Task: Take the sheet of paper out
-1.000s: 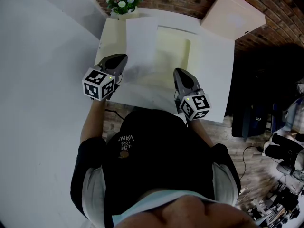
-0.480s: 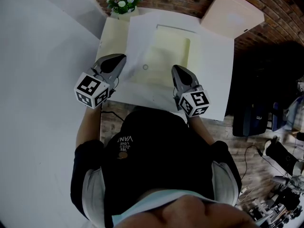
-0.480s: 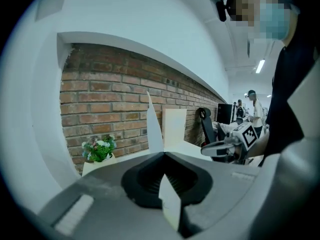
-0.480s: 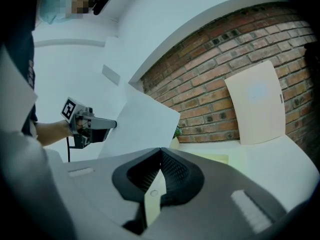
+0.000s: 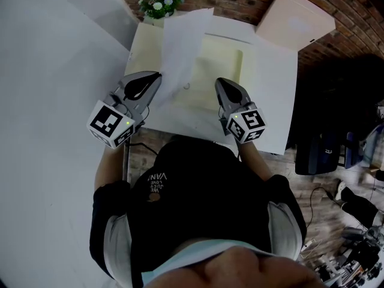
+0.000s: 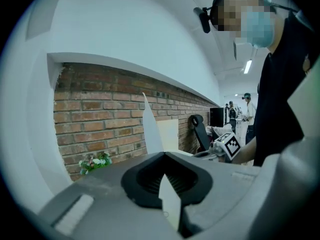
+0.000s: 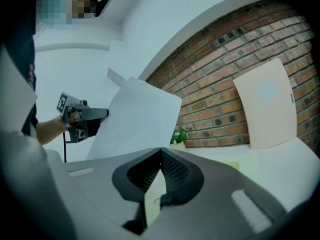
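The pulling-out step looks to be in hand. The left gripper [image 5: 155, 77] has its jaws closed flat on the near edge of the sheet of paper [image 5: 186, 44]. The sheet stands raised and tilted above the bench [image 5: 273, 101], its far end up by the flower pot [image 5: 158, 5]. The right gripper [image 5: 219, 83] is closed too, pinching the near edge of the pale yellow folder [image 5: 227, 65] that lies on the bench.

Next, I'd judge, the left must draw the sheet fully clear while the right pins the folder down. Whether the sheet is already free I cannot tell.

The head view gives the layout. Only the right gripper view shows the small ring hole in the folder edge at its jaws, and the left gripper view shows the sheet edge-on.
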`<state>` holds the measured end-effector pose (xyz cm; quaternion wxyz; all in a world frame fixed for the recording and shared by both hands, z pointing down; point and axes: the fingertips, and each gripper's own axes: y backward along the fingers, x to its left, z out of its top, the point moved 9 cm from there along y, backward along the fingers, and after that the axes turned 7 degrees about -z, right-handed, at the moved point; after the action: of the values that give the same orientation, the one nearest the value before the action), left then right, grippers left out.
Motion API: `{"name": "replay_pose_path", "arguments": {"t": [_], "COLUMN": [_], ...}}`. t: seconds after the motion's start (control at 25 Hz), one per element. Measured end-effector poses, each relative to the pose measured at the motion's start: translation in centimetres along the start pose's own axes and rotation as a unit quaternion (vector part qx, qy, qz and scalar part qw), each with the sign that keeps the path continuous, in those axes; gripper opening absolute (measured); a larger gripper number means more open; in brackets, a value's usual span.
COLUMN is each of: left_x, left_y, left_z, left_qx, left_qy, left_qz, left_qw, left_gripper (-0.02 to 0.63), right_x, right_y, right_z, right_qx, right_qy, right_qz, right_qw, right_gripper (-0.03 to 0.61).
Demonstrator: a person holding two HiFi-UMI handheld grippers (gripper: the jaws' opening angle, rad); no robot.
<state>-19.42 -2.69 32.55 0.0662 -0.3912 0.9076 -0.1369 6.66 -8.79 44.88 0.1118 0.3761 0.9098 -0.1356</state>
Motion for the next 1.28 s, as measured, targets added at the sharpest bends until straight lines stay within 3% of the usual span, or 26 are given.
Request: {"name": "replay_pose_path", "arguments": {"t": [0.36,0.44,0.6,0.8,1.12,1.28], "left_x": [-1.2,-1.4,-2.1,-3.1,-3.7,-3.3], "left_y": [0.8,0.9,1.1,1.5,2.3,2.5], "left_z": [2.5,2.9,3.9,4.9,5.5,5.4], "left_qx": [-0.029,-0.035,-0.028,-0.030,-0.042,-0.059], "left_qy": [-0.011,-0.014,-0.035,-0.031,-0.034,-0.023], "left_qz": [-0.020,-0.026,-0.029,-0.032,-0.046,-0.050], "left_qw": [0.9993,0.9990,0.9986,0.9985,0.9975,0.9967], "left_gripper": [0.001,0.000,0.001,0.002,0.001,0.002], "right_x": [-0.2,-0.4,-1.1,-1.3,-1.3,-1.1], "right_y": [-1.9,-2.2,-2.5,-2.8,-3.1,-3.0], "right_z": [1.0,1.2,1.5,1.9,3.4,3.8], "right_qx": [-0.020,-0.023,-0.030,-0.046,-0.082,-0.093], "right_qy": [0.005,0.004,0.001,-0.004,-0.016,-0.019], "right_qz": [0.056,0.063,0.069,0.091,0.155,0.199], "right_qw": [0.998,0.998,0.997,0.995,0.984,0.975], "right_gripper": [0.004,0.087,0.097,0.116,0.178,0.178]}}
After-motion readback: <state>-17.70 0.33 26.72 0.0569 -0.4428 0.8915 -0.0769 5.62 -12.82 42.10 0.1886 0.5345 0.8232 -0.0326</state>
